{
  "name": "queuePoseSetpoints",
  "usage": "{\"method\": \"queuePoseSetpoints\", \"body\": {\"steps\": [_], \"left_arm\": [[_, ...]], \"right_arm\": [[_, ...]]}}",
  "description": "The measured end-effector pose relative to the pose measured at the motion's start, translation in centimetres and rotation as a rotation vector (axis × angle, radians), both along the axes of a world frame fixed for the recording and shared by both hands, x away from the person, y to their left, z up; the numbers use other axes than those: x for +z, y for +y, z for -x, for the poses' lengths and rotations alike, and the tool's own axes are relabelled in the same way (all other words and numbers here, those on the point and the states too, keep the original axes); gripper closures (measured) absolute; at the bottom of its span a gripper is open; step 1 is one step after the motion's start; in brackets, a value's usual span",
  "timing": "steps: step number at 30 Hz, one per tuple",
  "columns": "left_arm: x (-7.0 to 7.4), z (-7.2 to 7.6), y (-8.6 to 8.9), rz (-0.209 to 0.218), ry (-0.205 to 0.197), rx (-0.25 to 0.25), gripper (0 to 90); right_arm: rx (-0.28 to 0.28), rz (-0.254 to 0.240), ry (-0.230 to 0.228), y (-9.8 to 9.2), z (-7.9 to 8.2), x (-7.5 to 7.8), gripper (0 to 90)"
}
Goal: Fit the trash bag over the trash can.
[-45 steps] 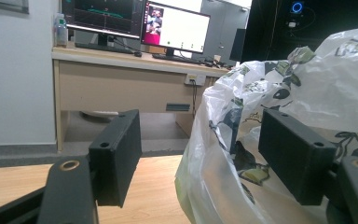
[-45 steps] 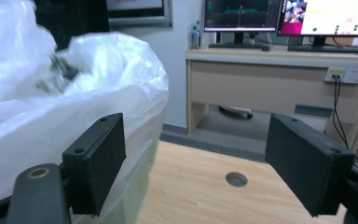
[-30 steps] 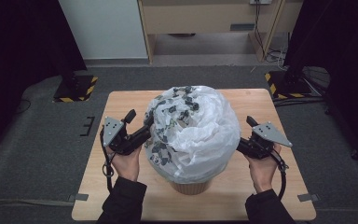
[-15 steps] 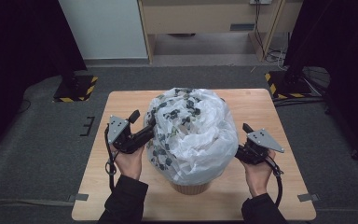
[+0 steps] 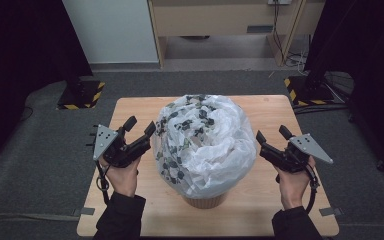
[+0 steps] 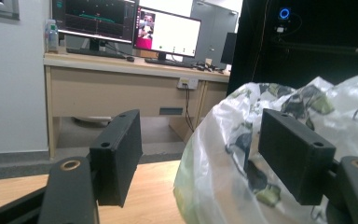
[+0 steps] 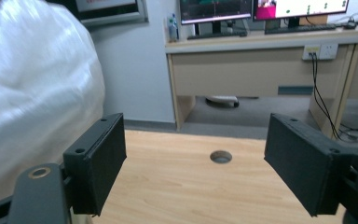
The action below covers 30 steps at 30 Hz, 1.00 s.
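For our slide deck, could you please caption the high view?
Two open hand-held grippers, left and right, flank a billowing plastic bag on a wooden table.

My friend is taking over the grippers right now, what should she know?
Left gripper: open, holding nothing, one of its fingers close against the plastic bag.
Right gripper: open, holding nothing, apart from the bag.
The white bag with dark leafy print is puffed up over a tan bin in the middle of the wooden table.
Done: bag draped over the bin.
Left, probably: pull the bag's edge down around the rim and push the puffed-up part in.
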<state>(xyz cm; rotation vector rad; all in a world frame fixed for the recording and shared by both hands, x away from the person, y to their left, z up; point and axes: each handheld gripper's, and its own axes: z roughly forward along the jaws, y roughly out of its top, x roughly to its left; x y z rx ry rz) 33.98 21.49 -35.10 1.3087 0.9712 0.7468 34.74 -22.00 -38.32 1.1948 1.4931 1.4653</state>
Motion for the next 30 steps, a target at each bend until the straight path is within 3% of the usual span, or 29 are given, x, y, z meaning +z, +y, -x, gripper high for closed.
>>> {"method": "queuePoseSetpoints", "body": {"steps": [4, 7, 17, 19, 21, 26, 30], "left_arm": [[-0.7, -0.6, -0.5, -0.012, 0.023, -0.02, 34.2], [-1.1, -1.3, -1.3, -0.028, 0.044, -0.038, 43.3], [-1.9, -3.0, -2.8, -0.034, 0.114, -0.083, 87.4], [-1.8, -3.1, -3.1, -0.04, 0.123, -0.086, 89.5], [-1.5, -3.2, -3.4, -0.056, 0.127, -0.076, 89.7], [0.0, -3.9, -3.6, -0.05, 0.135, -0.049, 89.8], [0.8, -5.5, -3.7, -0.043, 0.183, -0.03, 89.8]], "right_arm": [[0.025, -0.007, -0.03, 0.3, 0.3, 0.6, 20.1], [0.052, 0.002, -0.035, 1.0, 0.1, 0.8, 19.9], [0.064, 0.025, -0.014, 3.0, -1.7, 0.7, 23.8], [0.07, 0.023, -0.016, 3.3, -2.0, 0.8, 28.1], [0.068, 0.013, -0.02, 3.3, -2.2, 0.8, 28.2], [0.059, 0.012, -0.022, 3.3, -3.1, 1.4, 28.2], [0.044, 0.024, -0.009, 3.6, -4.4, 1.9, 28.3]]}}
